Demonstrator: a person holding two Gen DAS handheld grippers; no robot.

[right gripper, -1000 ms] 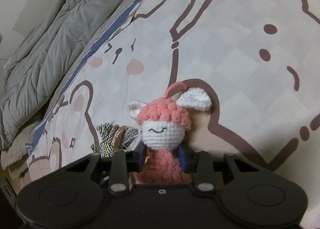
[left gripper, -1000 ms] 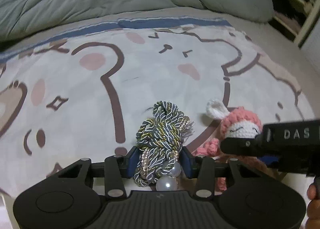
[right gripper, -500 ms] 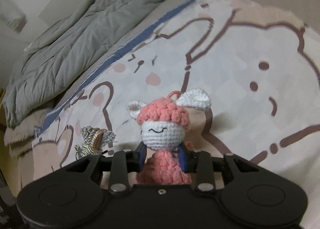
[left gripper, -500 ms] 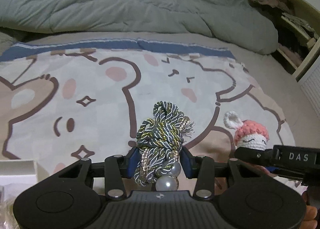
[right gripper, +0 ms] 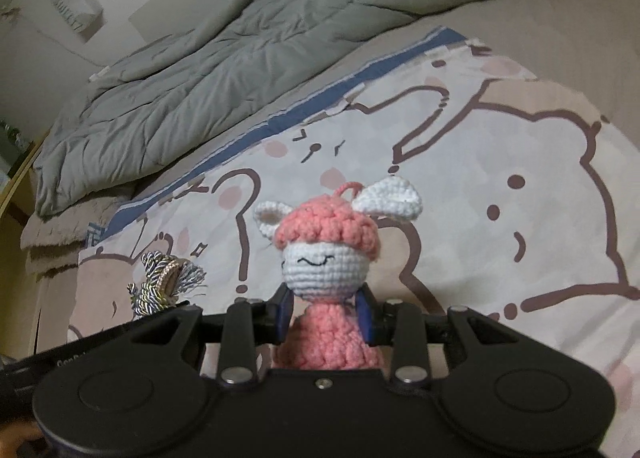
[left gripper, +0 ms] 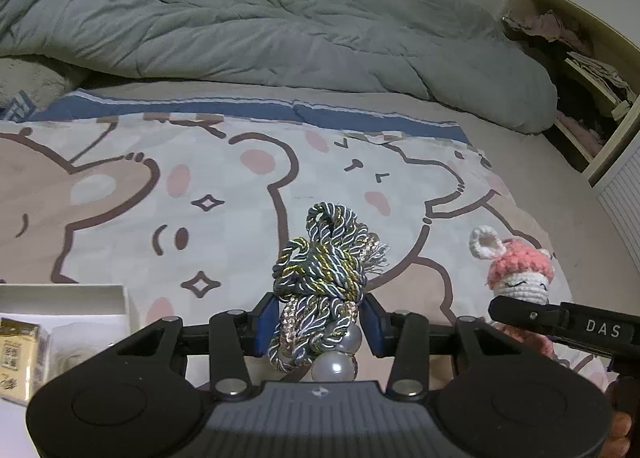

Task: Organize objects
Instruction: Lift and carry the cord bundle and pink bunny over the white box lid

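Left claw (left gripper: 318, 324) clamping twisted grey-gold cord bundle (left gripper: 326, 272), right claw (right gripper: 325, 316) gripping pink crochet doll (right gripper: 328, 254)

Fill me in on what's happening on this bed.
A person is tidying small things with a handheld gripper in each hand. The left gripper is shut on a twisted cord bundle with pearl beads; the right gripper is shut on a pink crochet doll. Both are held above the bear-print sheet. A white box sits at the left.
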